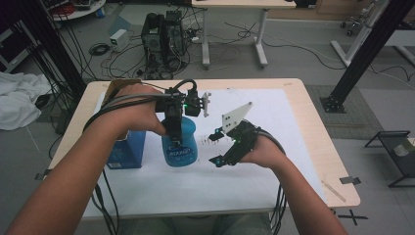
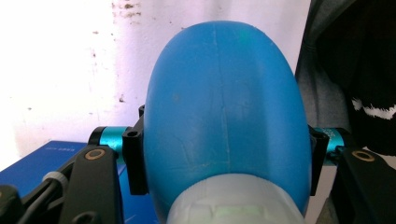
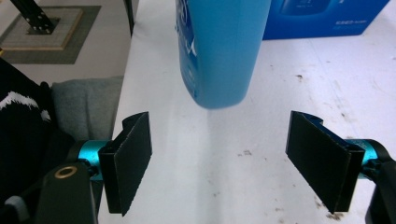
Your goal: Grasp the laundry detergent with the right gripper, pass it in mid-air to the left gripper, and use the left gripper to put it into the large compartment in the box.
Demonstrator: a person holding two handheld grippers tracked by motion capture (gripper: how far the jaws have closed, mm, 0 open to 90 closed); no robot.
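High view: we see left gripper (image 1: 174, 128) clamped on blue bottle (image 1: 179, 147) above white table sheet (image 1: 274, 105), blue box (image 1: 126, 149) just beside.
Left gripper view: smooth, rounded plastic bottle between our pads.
Right gripper view: right gripper (image 3: 219, 161) released, jaws apart, nothing between; bottle ahead, speckled sheet below.

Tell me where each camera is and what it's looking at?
High view: sits above the table, looking forward and down; shows both forearms, the left gripper clamped on the blue bottle, and the right gripper.
Left gripper view: rides on the left gripper, looking along its jaws, which squeeze the bottle.
Right gripper view: rides on the right gripper, its jaws apart, facing the bottle's bottom end and the blue box.
Shared: all three show the bottle and box.
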